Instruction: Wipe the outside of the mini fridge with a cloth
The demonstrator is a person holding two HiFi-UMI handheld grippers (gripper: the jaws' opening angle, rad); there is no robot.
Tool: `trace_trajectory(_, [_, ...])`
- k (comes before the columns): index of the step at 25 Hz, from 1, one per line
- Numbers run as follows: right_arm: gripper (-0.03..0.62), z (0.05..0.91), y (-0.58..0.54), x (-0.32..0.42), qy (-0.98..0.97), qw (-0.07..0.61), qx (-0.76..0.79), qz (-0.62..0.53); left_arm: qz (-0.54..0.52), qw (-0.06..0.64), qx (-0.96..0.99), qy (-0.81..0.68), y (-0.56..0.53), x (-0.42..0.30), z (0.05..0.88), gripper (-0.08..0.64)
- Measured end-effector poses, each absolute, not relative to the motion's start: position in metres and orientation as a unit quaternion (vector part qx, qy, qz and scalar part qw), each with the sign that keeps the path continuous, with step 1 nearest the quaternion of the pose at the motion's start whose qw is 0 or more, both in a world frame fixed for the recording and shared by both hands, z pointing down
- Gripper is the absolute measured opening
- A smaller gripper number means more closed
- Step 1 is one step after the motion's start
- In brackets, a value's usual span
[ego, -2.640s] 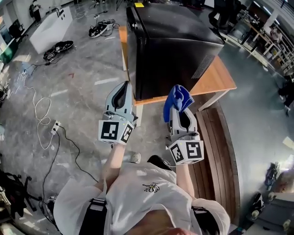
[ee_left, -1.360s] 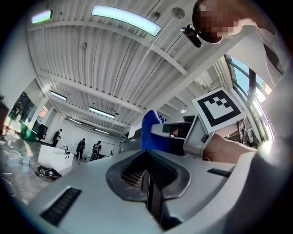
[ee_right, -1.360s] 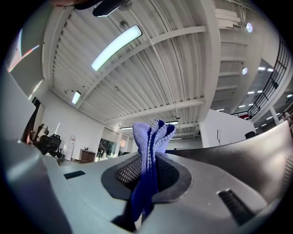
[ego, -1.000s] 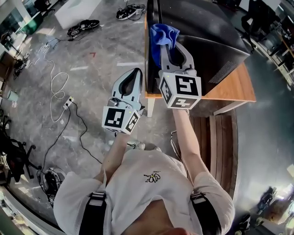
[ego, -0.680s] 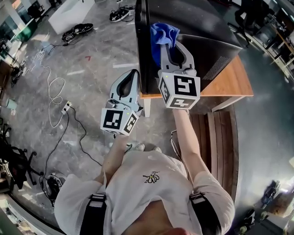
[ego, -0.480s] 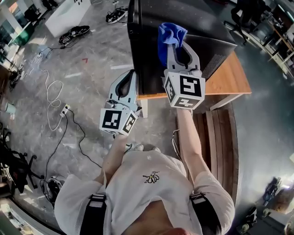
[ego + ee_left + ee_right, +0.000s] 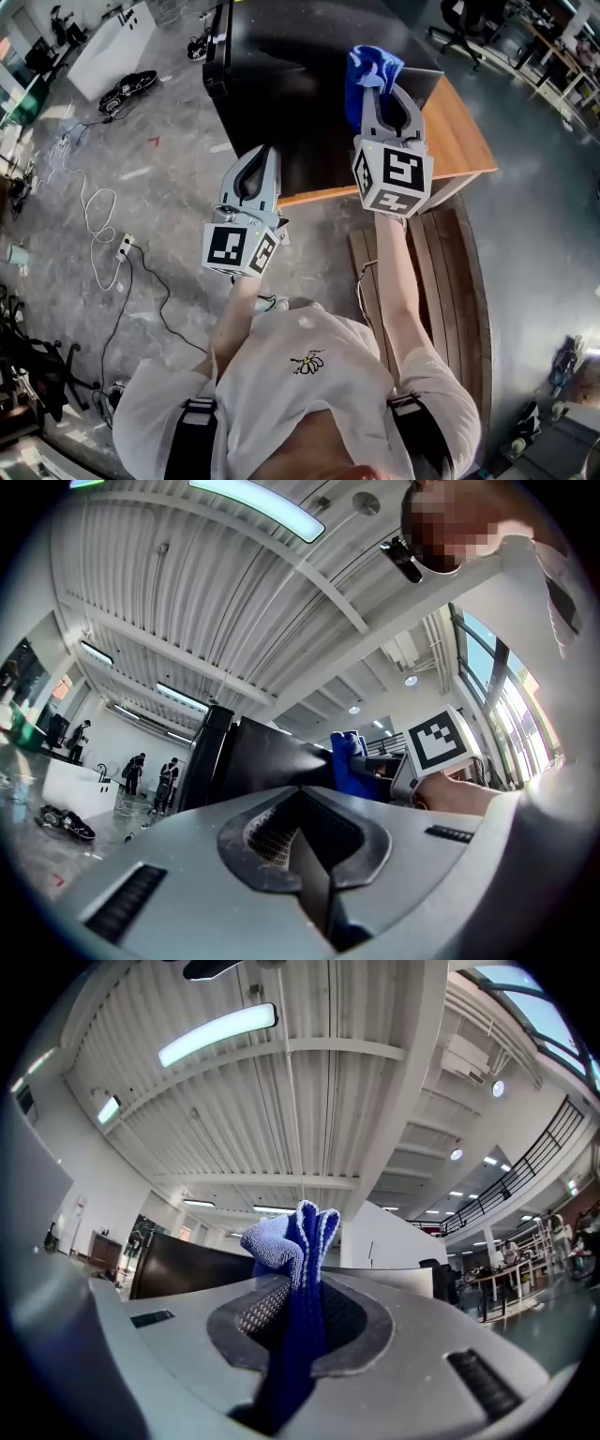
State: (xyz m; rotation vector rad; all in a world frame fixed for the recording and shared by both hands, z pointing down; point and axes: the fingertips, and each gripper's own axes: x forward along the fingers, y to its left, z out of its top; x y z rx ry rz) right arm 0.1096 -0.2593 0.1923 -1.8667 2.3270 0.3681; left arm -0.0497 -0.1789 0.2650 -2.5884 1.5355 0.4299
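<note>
Cloth (image 7: 373,62), blue and bunched, is being clenched between the jaws of the right gripper (image 7: 377,89) at 1 o'clock, over the top of the black mini fridge (image 7: 281,103). The fridge is being carried by a wooden table (image 7: 461,141). The left gripper (image 7: 262,167) is being held at 11 o'clock, jaws together on nothing.

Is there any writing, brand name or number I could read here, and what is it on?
No readable words or numbers anywhere.
Grey left gripper and grey right gripper: black-and-white square marker patterns, not lettering.
White short-sleeved shirt: small bee picture, no words.
Black box-shaped mini fridge: no brand shows.
No tag on blue knitted cloth.
</note>
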Motion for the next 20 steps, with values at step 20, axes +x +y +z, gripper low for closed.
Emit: trace_trajectory(20, [0.061, 0.194, -0.282, 0.253, 0.66, 0.044, -0.739, 0.123, 0.127, 0.055, -0.843, 0.519, -0.181, -0.048, 0.269, 0.005])
